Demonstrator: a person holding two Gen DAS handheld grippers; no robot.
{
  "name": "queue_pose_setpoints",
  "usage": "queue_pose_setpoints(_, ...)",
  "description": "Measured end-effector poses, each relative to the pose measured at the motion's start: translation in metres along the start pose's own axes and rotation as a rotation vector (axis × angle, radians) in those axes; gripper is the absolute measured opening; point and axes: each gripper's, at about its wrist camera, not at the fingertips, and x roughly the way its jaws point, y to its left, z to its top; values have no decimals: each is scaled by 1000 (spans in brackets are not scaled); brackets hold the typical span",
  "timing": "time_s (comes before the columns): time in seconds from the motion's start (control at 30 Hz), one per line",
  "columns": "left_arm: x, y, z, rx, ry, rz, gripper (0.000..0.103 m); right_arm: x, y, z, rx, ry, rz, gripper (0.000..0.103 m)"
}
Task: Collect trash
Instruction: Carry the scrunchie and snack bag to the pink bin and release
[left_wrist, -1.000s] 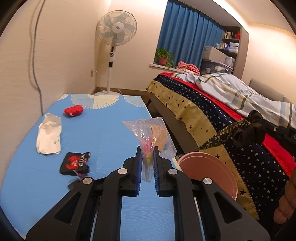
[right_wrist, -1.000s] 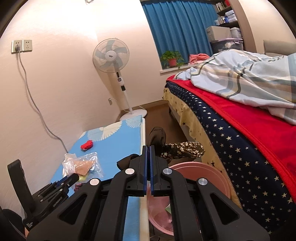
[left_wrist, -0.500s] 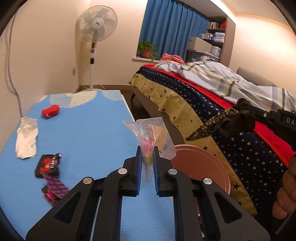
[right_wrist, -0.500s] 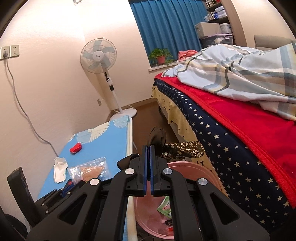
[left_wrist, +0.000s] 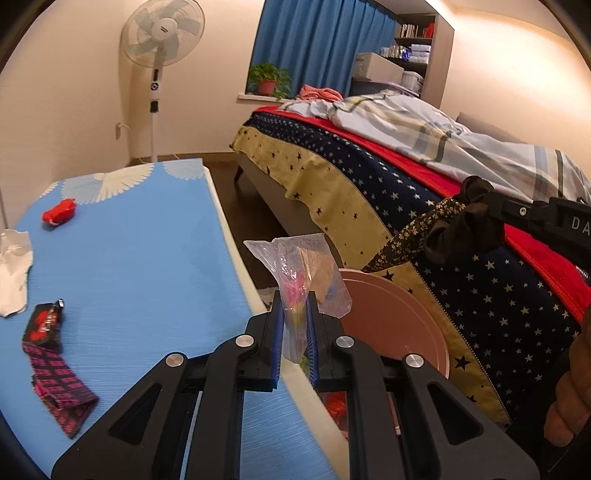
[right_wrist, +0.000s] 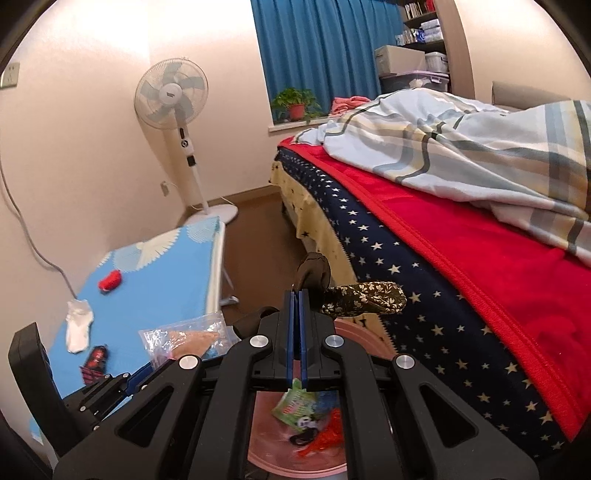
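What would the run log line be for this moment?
left gripper: shut on clear plastic bag | right gripper: shut on dark floral cloth | pink bin: below

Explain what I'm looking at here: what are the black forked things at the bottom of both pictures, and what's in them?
They are two hand-held grippers, no robot arm; a person carries one in each hand, and each has a fisheye camera looking along its fingers. One picture is from the left gripper, the other from the right gripper.

The left gripper is shut on a clear plastic bag with scraps inside. The right gripper is shut on a dark floral cloth, also visible from the left camera.

Below both sits a pink bin beside the bed, already holding some wrappers.

On the blue table lie a red item, a white crumpled piece, a black and red packet and a pink patterned strip.
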Motion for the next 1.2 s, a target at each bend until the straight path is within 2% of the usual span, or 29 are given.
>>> queue_pose_setpoints(0.73,44,-15,-11,-1,93,-56,12,27,-3,-5,-7,61,-64,3)
queue_pose_setpoints(0.8,49,-15,-13,-5,114,-68,12,28,-4,-5,-1,67,-71,7)
queue_pose_setpoints(0.87,55,-16,-16,2,145,-74,24,29,-7,-6,8,73,-85,7)
queue_pose_setpoints(0.93,56,-17,-18,8,152,-70,35,30,-11,-6,27,79,-101,13)
queue_pose_setpoints(1.0,54,-16,-17,5,146,-70,36,30,-14,-6,40,77,-110,25)
queue_pose_setpoints(1.2,44,-9,-14,-8,122,-50,36,26,-13,-7,47,62,-111,27)
